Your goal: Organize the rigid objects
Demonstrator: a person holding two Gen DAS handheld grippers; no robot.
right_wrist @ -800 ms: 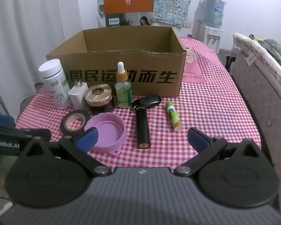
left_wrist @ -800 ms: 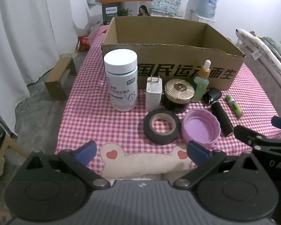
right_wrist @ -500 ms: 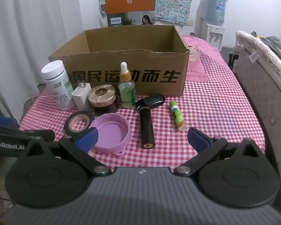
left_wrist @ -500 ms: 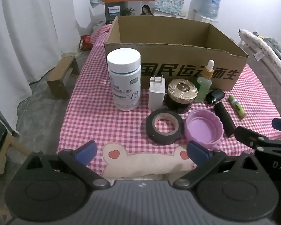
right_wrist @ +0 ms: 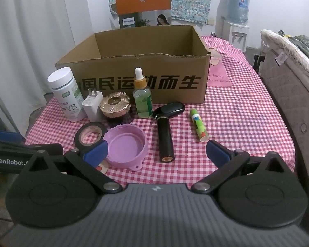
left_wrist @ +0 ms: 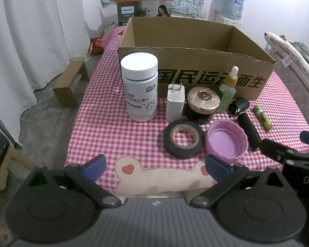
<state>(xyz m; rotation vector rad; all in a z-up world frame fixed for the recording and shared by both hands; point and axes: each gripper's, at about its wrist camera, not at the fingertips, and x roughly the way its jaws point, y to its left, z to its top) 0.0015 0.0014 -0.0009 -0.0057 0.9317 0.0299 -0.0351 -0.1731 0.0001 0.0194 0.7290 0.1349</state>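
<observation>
An open cardboard box (left_wrist: 195, 47) (right_wrist: 142, 70) stands at the back of the checked table. In front of it stand a white pill bottle (left_wrist: 139, 86) (right_wrist: 67, 94), a white charger plug (left_wrist: 175, 101) (right_wrist: 92, 105), a gold-lidded jar (left_wrist: 203, 104) (right_wrist: 115, 108) and a green dropper bottle (left_wrist: 227, 90) (right_wrist: 142, 98). Nearer lie a black tape roll (left_wrist: 183, 139) (right_wrist: 90, 134), a purple lid (left_wrist: 226, 142) (right_wrist: 125, 146), a black cylinder (left_wrist: 248, 130) (right_wrist: 164, 138) and a green glue stick (left_wrist: 262, 118) (right_wrist: 198, 127). My left gripper (left_wrist: 154, 166) and right gripper (right_wrist: 156, 152) hover open and empty above the near table edge.
A wooden stool (left_wrist: 69, 82) stands on the floor at the left, beside white curtains. A padded bed edge (right_wrist: 286, 86) runs along the right of the table. An orange product box (right_wrist: 143, 0) and a water dispenser (right_wrist: 238, 10) stand behind the cardboard box.
Both grippers have come slightly closer to the objects, which look a little larger and higher in view. Nothing was touched or moved on the table.
</observation>
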